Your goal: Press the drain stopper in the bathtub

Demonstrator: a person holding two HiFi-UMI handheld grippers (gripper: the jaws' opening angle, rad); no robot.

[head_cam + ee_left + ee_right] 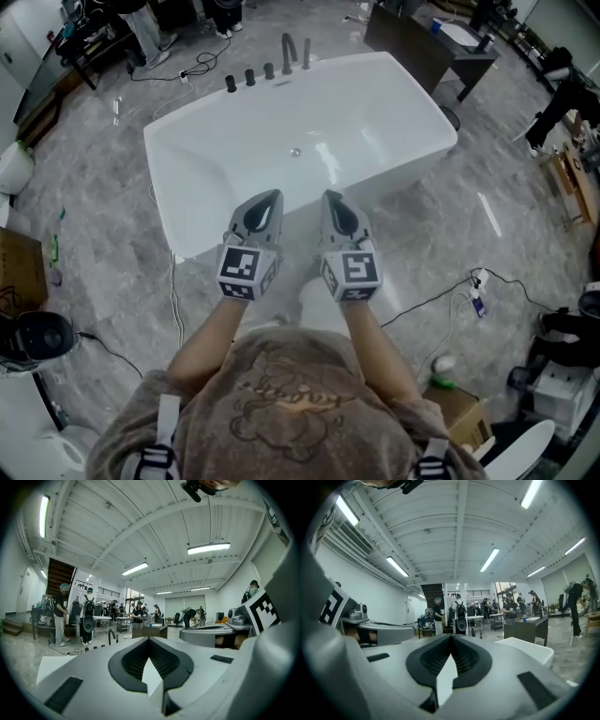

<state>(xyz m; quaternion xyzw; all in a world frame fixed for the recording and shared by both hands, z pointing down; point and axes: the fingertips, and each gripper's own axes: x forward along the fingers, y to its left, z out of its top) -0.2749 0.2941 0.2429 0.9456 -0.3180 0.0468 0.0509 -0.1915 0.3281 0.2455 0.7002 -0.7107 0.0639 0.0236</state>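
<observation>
In the head view, three dark knobs [249, 78] stand in a row on the far rim of the white bathtub [384, 108], upper left of centre, with the faucet [287, 49] just to their right. Below them, left of centre, the left tongs [271, 199] point up the frame over the tub's near rim. Their jaws are closed tip to tip with nothing between them, as the left gripper view [149, 641] shows. The drain stopper [294, 152] sits on the tub floor at the middle of the frame, above both tongs and well apart from them. Just right of centre, the right tongs [331, 198] lie beside the left pair, their jaws likewise together and empty [451, 637]. At lower right a dark cable [422, 302] trails across the grey floor [94, 187].
</observation>
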